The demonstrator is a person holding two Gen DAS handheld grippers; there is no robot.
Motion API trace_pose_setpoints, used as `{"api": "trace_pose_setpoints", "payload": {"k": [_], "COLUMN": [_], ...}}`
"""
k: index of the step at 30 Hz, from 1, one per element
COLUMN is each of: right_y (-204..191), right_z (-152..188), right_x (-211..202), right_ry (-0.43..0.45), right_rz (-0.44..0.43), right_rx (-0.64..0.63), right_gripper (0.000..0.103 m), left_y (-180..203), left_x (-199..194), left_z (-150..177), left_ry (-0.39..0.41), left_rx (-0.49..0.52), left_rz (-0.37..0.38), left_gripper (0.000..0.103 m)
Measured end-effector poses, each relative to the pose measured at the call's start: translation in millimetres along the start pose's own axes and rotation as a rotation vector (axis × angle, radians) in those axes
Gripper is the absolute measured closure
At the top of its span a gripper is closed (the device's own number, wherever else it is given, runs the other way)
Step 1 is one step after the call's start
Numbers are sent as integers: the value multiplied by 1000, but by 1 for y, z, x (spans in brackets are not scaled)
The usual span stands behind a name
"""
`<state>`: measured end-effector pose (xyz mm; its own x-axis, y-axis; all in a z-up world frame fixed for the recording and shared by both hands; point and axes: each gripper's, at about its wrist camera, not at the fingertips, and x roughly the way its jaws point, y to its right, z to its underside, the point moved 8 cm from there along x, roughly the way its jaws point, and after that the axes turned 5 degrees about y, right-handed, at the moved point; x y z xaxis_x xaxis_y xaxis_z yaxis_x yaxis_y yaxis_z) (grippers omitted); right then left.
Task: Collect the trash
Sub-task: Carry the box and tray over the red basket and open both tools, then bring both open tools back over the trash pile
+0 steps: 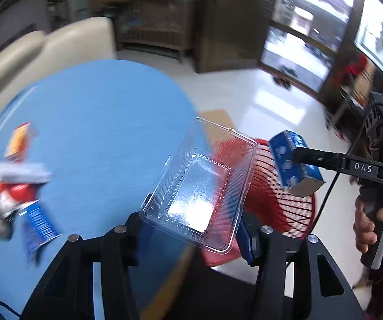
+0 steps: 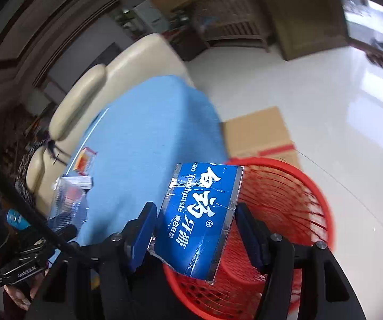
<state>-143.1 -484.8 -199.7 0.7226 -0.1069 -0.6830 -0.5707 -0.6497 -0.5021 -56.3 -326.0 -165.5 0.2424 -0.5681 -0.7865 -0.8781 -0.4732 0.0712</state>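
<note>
Toothpaste box point(image 2: 202, 221) was clamped between the right gripper's point(image 2: 195, 232) pads, hanging over the red basket's point(image 2: 316, 186) near rim. Clear tray point(image 1: 199, 186) sat between the left gripper's point(image 1: 188, 229) fingers, one finger hidden behind it, so contact on that side couldn't be confirmed; it looked held, partly over the blue table's point(image 1: 98, 112) edge and partly over the basket. In the left view the box point(image 1: 294, 166) was right of the tray, both above the basket point(image 1: 279, 200).

Step, as I judged it: carry-to-bin, just short of the drop.

Next move called for centering each item over the basket mouth before opening the jaws; the tray especially, since part of it hung over the table.

More trash point(image 1: 15, 186) was piled on the table's far side, plus a small orange box point(image 2: 85, 160), so the task looked far from done.
</note>
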Motion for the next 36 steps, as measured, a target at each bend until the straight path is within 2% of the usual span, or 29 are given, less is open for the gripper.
{"api": "trace_pose_setpoints", "payload": {"k": [3,6,11,15,24,31,36], "right_y": [24,40,51,43,-25,-96,-144], "right_z": [3,1,-3,-6,-11,-15,-11], "right_x": [-7,-12,-19,-16,9,30,46], "right_ry": [-7,-8,24,34,7,-11,-27], "right_rz": [7,5,2,-5,-50,-97,-126], "right_rx": [39,84,114,104,-3,-118,-192], "right_gripper": [36,32,26,26,26,26,26], "left_y": [34,49,49,24,-61,-119,-155], "left_x": [21,41,39,26,-20,-53,-72], "left_z": [-2,-2,4,2,1,19,34], "left_ry": [-49,-99,-111,-80,-7,19,25], "left_rx": [43,67,83,74,20,-60,-118], "left_rz": [41,61,54,-17,-245,-363,-408], "left_gripper": [47,39,38,38,38,38,38]}}
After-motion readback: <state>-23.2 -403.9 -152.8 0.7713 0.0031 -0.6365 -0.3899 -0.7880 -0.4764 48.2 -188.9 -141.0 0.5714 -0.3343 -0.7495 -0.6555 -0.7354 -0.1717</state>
